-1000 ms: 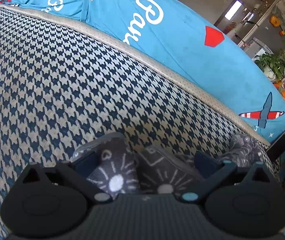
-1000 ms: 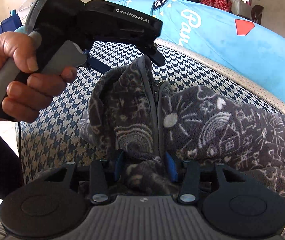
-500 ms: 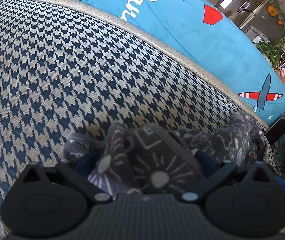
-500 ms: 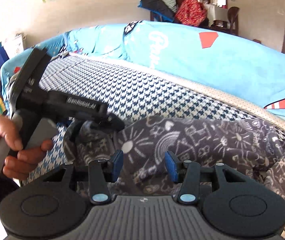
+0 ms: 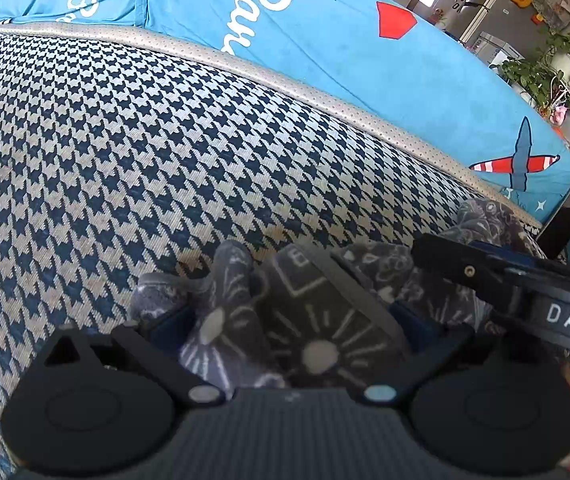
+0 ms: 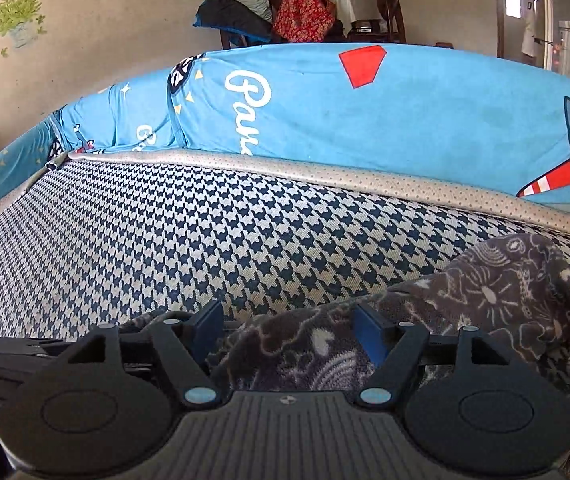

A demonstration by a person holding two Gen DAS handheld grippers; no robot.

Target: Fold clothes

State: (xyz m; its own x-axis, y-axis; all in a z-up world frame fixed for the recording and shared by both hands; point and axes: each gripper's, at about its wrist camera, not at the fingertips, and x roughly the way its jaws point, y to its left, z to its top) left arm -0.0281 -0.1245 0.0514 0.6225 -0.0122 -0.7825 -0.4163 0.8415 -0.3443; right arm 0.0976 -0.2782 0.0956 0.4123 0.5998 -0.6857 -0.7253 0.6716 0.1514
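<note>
A dark grey fleece garment (image 5: 313,320) with white doodle prints lies bunched on the houndstooth sofa seat (image 5: 165,160). My left gripper (image 5: 291,324) is shut on a thick fold of it, and the cloth fills the gap between the blue pads (image 5: 173,324). The black housing of the right tool (image 5: 545,300) reaches in from the right, over the garment. In the right wrist view, my right gripper (image 6: 289,326) has its jaws opening. The garment (image 6: 505,300) lies loose under and between them, and the blue pads (image 6: 369,332) do not press on it.
The sofa's backrest (image 5: 325,40) has a blue cover printed with planes. A dark flat device (image 5: 565,220) leans at the seat's right end, with potted plants (image 5: 557,64) beyond. Behind the sofa, a chair holds piled clothes (image 6: 285,12). The houndstooth seat (image 6: 205,240) stretches away to the left.
The right jaws let go of the fold and spread wider. The right gripper swung away from the left tool, which left its view. The right tool entered the left wrist view.
</note>
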